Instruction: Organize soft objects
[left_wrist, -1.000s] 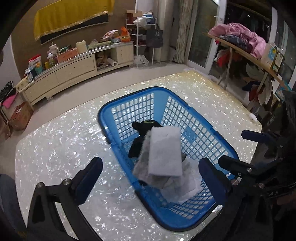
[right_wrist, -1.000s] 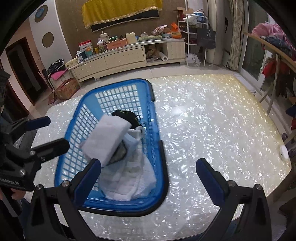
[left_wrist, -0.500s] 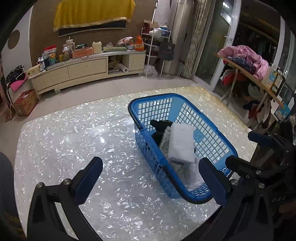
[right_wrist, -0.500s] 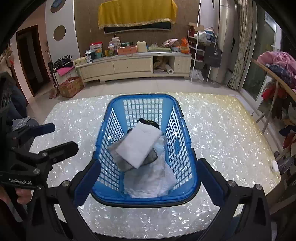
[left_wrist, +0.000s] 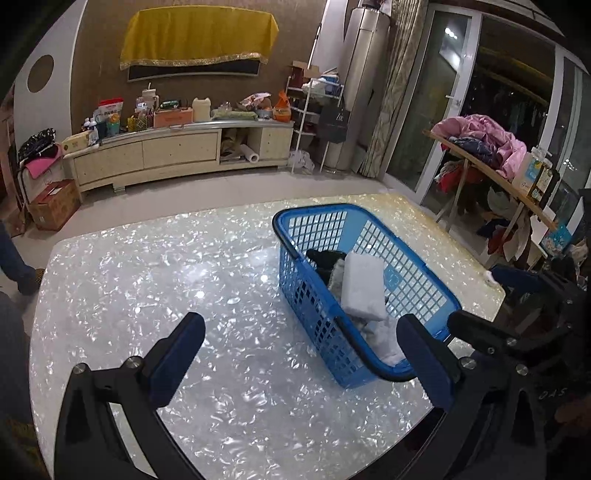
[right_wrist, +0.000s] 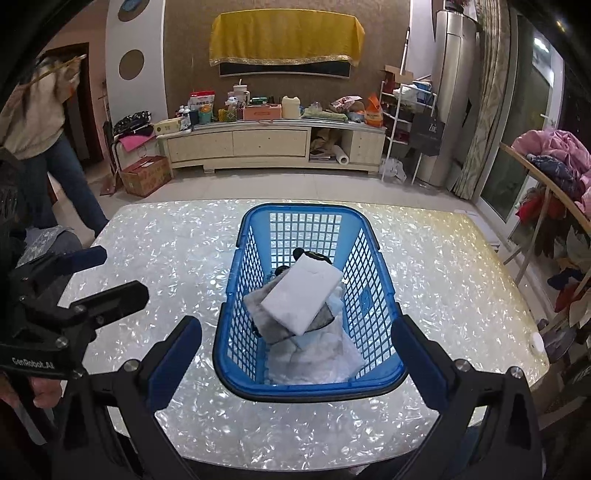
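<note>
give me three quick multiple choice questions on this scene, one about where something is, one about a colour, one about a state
1. Where does the folded white cloth lie?
A. on the bare table
B. on top of the pile in the basket
C. in the left gripper

2. What colour is the basket?
A. blue
B. red
C. green

3. How do the two grippers stand?
A. both shut on cloth
B. left shut, right open
C. both open and holding nothing

Answers:
1 B, the white cloth rests on grey and black items inside the basket.
2 A, its mesh walls and rim are blue in both views.
3 C, the left gripper and right gripper show fingers spread wide with nothing between them.
</note>
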